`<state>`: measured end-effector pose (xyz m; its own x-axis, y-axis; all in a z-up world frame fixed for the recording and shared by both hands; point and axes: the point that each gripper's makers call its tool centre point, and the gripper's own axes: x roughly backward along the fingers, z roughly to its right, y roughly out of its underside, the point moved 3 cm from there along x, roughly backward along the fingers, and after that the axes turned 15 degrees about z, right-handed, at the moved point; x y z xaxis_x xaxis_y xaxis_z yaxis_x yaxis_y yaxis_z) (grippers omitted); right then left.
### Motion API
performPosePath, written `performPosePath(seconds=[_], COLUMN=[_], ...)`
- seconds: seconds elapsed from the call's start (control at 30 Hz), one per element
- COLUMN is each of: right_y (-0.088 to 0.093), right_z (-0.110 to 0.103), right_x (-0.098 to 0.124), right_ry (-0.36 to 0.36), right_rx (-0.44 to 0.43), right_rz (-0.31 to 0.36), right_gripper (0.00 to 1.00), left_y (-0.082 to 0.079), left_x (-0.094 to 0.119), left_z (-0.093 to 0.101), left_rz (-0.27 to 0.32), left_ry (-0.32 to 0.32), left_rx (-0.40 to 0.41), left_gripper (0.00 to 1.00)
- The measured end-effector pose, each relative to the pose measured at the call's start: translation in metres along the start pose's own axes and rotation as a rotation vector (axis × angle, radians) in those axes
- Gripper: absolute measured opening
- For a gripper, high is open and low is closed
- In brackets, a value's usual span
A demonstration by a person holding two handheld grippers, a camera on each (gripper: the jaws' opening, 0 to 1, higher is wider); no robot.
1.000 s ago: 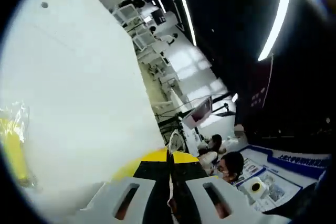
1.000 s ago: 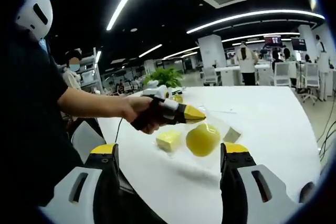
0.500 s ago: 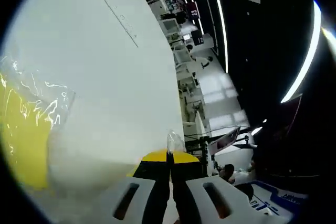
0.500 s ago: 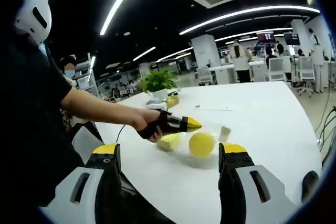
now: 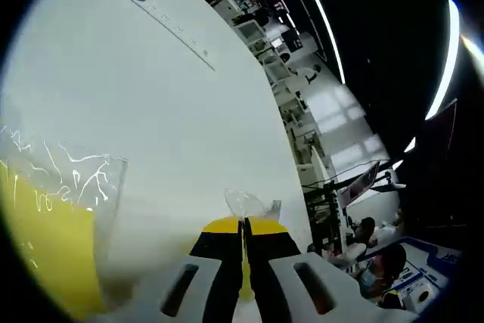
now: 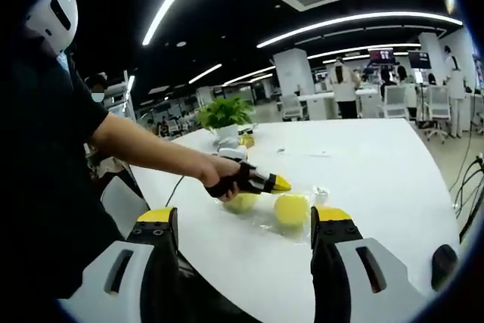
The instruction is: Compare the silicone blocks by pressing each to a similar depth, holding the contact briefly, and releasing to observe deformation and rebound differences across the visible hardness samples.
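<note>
Reaching out from a dark short sleeve, the person's bare forearm runs across the right gripper view and ends in a hand [image 6: 221, 179] wrapped around the black handle of the left gripper [image 6: 281, 184], which is tilted slightly down toward the round white table [image 6: 378, 179]. Its yellow tips are pinched together into a point, sitting right over the samples. In the left gripper view that same left gripper [image 5: 243, 226] has its jaws clenched flat against each other, with a scrap of clear crinkly plastic film [image 5: 249, 204] sticking out at the tip, so it looks like it's nipping the wrapper.

The samples: a rounded yellow silicone block [image 6: 291, 208] sits on the table just beyond the pointed tips, a second paler yellow silicone block [image 6: 242, 203] lies right under the hand, and a small pale cube-shaped piece [image 6: 321, 194] is just beside the rounded one, on its far side. All three seem to rest on shiny clear wrap. A big yellow blur behind plastic [image 5: 41, 247] sits low at the left of the left gripper view, likely one of the blocks up close.

The right gripper [image 6: 243, 221] is released, jaws spread wide, hanging short of the table's near edge and touching nothing. A green potted plant [image 6: 223, 113] stands at the table's far side.
</note>
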<state>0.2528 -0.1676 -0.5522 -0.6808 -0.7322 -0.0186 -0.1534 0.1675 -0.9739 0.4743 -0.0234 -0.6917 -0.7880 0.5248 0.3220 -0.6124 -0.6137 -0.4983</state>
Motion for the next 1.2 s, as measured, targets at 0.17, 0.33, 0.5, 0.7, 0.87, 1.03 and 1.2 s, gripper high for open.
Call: performPosePath(seconds=[0.17, 0.33, 0.5, 0.7, 0.87, 1.03, 1.2], right_y=[0.006, 0.024, 0.041, 0.065, 0.076, 0.076, 0.07], right_z=[0.003, 0.006, 0.001, -0.017, -0.027, -0.026, -0.02], right_x=[0.004, 0.008, 0.016, 0.021, 0.019, 0.018, 0.016], right_ry=[0.049, 0.083, 0.078, 0.075, 0.048, 0.035, 0.032], right_rx=[0.052, 0.034, 0.106, 0.047, 0.032, 0.033, 0.048], right_rz=[-0.01, -0.06, -0.14, -0.162, -0.183, -0.185, -0.183], right_gripper=[0.58, 0.56, 0.55, 0.53, 0.53, 0.52, 0.52], left_y=[-0.001, 0.002, 0.001, -0.007, -0.008, -0.019, -0.033], left_x=[-0.005, -0.004, -0.001, 0.012, 0.025, 0.039, 0.055], left_z=[-0.007, -0.012, -0.009, -0.016, -0.006, 0.011, 0.027], left_rz=[-0.022, -0.045, -0.077, -0.065, -0.049, -0.026, -0.003], left_ry=[-0.024, -0.068, -0.022, -0.006, 0.023, 0.095, 0.161], left_rx=[-0.049, -0.109, -0.196, -0.232, -0.197, -0.285, -0.349], left_gripper=[0.0, 0.02, 0.07, 0.12, 0.12, 0.14, 0.16])
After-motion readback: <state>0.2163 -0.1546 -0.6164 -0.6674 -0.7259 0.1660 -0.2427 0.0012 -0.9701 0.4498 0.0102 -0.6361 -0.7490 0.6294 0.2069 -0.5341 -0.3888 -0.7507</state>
